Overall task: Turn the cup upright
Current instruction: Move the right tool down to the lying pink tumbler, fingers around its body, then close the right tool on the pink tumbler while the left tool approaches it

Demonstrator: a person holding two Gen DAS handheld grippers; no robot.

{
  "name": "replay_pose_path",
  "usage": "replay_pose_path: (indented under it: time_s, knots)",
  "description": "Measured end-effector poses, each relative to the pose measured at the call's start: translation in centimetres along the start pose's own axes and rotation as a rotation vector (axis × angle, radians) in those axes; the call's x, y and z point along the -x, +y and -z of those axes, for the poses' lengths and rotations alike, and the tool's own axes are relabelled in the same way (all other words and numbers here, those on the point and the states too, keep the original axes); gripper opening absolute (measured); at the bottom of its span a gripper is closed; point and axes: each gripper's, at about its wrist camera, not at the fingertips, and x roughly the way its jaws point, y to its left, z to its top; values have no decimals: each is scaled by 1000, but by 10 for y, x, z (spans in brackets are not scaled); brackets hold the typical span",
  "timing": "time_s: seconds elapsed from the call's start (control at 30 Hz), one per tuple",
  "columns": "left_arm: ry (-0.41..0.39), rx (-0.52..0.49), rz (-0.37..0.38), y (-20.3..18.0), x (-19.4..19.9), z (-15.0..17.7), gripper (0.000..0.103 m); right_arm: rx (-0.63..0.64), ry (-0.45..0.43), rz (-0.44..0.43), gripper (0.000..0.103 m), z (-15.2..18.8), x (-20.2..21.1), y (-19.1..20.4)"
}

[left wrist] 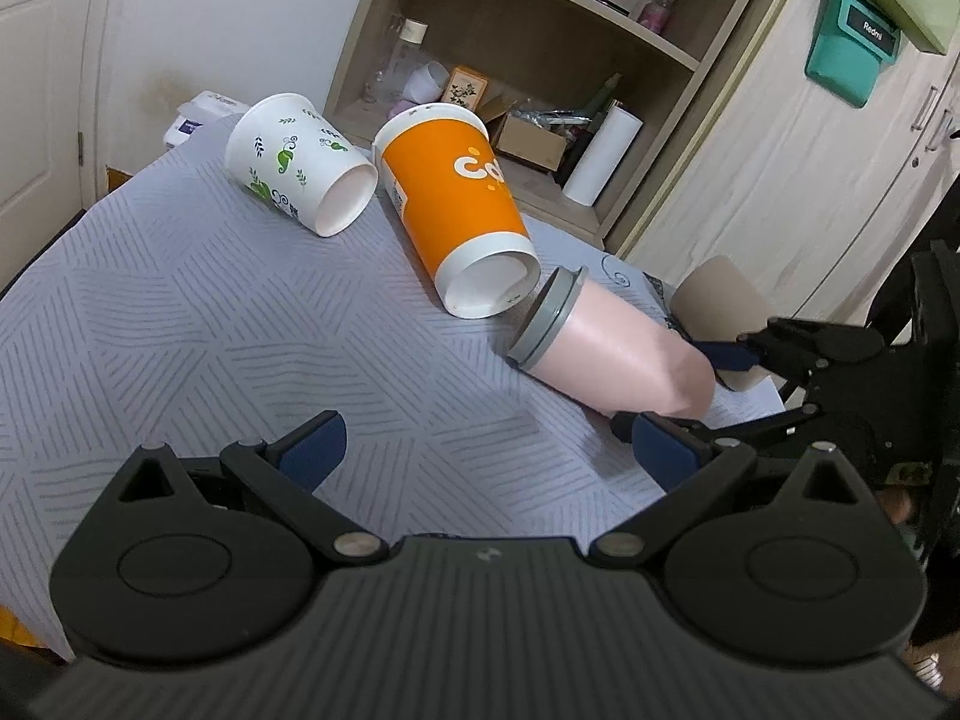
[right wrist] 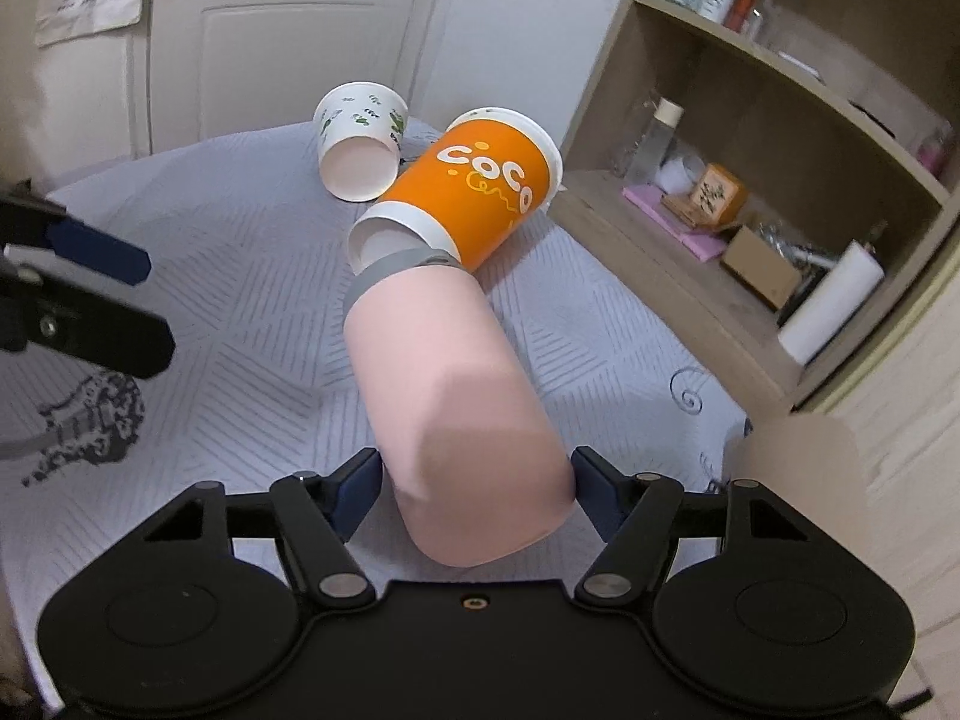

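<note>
Three cups lie tipped over on the worktop (left wrist: 180,312), and the pink cup (right wrist: 456,396) points straight away from the right tongs (right wrist: 477,495), base between the spread-apart pads, not yet pinched. Left tongs (left wrist: 489,450) hang apart, empty, farther off.

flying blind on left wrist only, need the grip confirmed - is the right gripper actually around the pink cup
Observer: Yes. In the right wrist view the right gripper has a finger on each side of the pink cup, near its closed base.
Operator: touching it yet
Observer: The pads look right at the cup's sides; I cannot tell if they press.
Operator: what does the orange one say
Observer: The orange cup reads "COCO" in full.
</note>
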Motion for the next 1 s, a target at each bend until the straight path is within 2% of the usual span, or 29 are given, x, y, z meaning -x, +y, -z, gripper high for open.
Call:
replay_pose_path:
  time_s: [0.33,0.8,1.0]
  knots:
    - [10,-1,21,7,19,3,103,-209,43,4,74,9,18,15]
    - [23,22,102,6,44,17,103,-503,127,-69,74,33,54,29]
    - [47,7,112,2,44,21,103,-602,118,-63,74,46,61,34]
